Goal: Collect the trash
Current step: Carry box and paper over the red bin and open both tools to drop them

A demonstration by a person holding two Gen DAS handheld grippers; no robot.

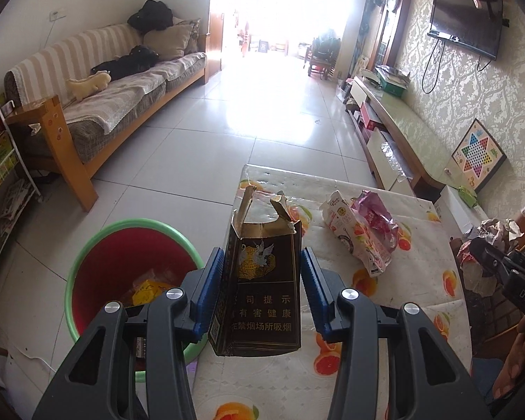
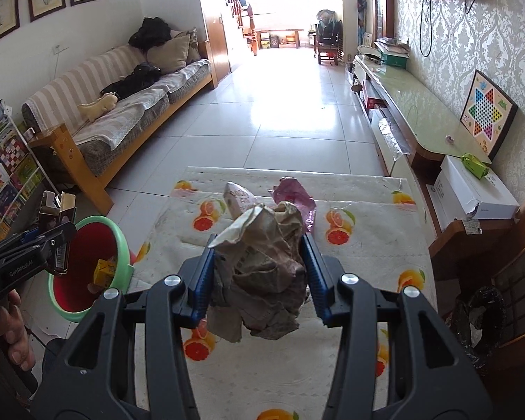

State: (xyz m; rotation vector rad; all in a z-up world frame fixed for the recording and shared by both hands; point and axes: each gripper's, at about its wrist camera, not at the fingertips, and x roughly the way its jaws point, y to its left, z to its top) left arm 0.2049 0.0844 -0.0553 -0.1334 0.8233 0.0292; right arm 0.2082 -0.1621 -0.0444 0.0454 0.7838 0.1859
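My left gripper (image 1: 262,273) is shut on a torn dark cigarette carton (image 1: 262,280) and holds it upright above the table's left edge, beside the red bin with a green rim (image 1: 122,273). The bin holds a yellow box (image 1: 147,288). My right gripper (image 2: 259,266) is shut on a crumpled brown paper wad (image 2: 262,280) above the table. A white milk carton (image 1: 350,231) and a pink plastic bag (image 1: 374,213) lie on the fruit-print tablecloth (image 1: 420,280). In the right wrist view, the left gripper (image 2: 49,241) with the cigarette carton (image 2: 57,211) is over the bin (image 2: 84,269).
A striped sofa (image 1: 105,105) stands at the left, a bookshelf (image 2: 3,168) beside it. A low TV cabinet (image 2: 420,112) with a checkers board (image 2: 486,112) runs along the right wall. A white box (image 2: 472,189) sits right of the table. Tiled floor (image 2: 280,112) lies beyond.
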